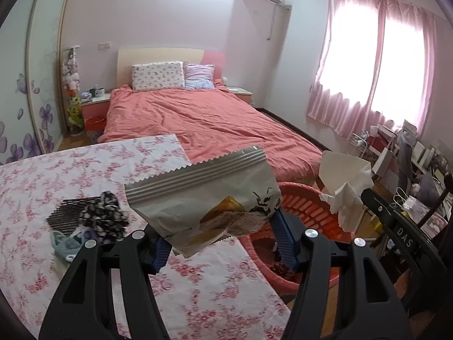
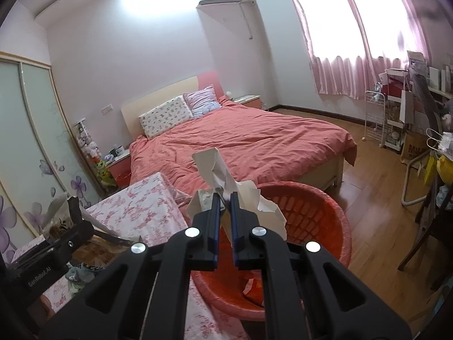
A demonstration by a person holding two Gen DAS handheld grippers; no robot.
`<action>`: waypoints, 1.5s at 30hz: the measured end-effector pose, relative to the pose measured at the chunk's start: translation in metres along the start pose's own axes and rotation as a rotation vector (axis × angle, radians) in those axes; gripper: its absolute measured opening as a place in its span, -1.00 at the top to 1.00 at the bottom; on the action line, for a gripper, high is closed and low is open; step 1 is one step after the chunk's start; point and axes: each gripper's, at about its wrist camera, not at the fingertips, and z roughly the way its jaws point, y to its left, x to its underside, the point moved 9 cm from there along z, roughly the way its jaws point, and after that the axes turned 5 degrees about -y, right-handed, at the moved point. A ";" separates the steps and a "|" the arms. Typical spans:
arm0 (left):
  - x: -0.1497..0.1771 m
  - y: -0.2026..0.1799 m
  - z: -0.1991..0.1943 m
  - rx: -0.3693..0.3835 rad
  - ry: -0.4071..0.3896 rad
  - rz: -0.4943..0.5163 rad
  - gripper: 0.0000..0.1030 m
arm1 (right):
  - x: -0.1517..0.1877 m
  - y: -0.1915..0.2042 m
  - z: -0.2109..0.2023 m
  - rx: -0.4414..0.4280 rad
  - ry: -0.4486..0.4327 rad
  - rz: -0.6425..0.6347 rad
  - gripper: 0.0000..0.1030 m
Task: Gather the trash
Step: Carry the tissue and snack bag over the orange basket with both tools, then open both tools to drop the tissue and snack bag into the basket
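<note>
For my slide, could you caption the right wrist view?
Right gripper clamps crumpled paper above the red basket.

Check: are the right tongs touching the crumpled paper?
Touching. Right wrist view: right tongs shut on the crumpled paper, both pads pressing it.

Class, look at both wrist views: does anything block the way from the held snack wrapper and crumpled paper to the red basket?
Nothing visible does. The left tool holds the snack wrapper, the right tool the crumpled paper. The red basket sits open-topped just beyond both.
</note>
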 end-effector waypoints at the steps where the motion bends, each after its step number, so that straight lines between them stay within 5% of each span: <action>1: 0.001 -0.004 0.003 0.011 0.003 0.003 -0.19 | 0.000 -0.003 0.001 0.003 -0.001 0.005 0.85; 21: 0.020 -0.077 0.046 0.145 0.060 0.065 -0.19 | -0.001 -0.062 0.025 0.039 -0.010 0.082 0.85; 34: 0.035 -0.099 0.072 0.166 0.103 0.084 -0.19 | 0.005 -0.070 0.052 0.030 0.012 0.120 0.85; 45: 0.046 -0.102 0.081 0.178 0.146 0.092 -0.54 | 0.008 -0.088 0.063 0.053 0.014 0.154 0.34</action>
